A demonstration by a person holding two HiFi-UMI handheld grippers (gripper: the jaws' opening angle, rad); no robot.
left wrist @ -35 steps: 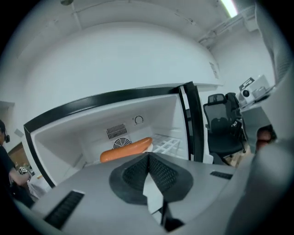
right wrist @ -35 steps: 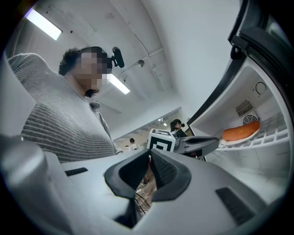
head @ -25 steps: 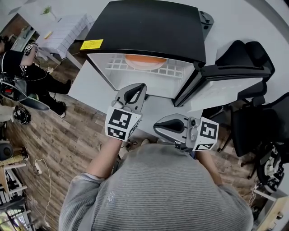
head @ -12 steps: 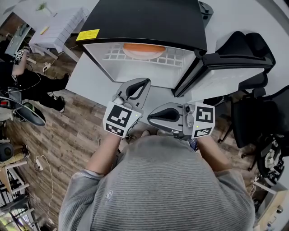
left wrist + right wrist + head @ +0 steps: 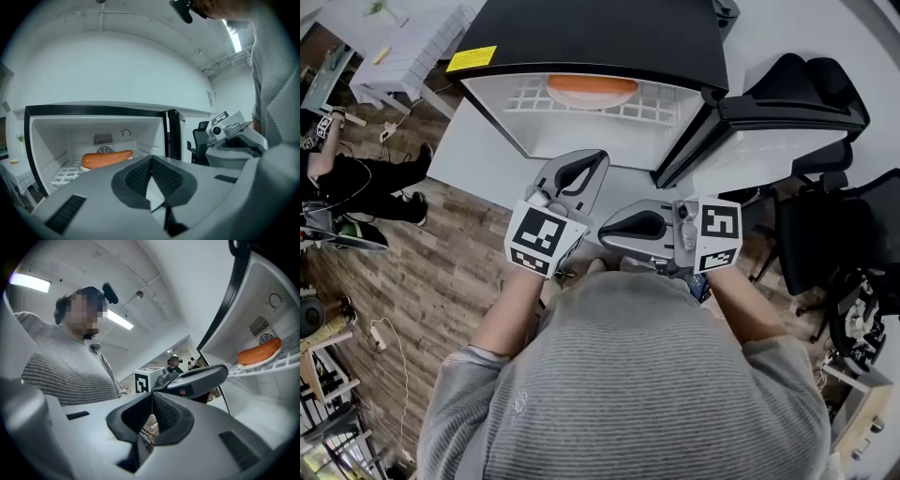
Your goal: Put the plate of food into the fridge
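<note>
1. The fridge stands open, its door swung out to the right.
2. The plate of food — an orange sausage on a pale plate — sits on the white wire shelf inside, toward the back wall.
3. The left gripper points at the opening, jaws pressed together with nothing between them.
4. The right gripper points sideways, just beside the left one — its jaws likewise closed and empty.
5. Both are held close to the person's grey striped sweater, apart from the fridge.
</note>
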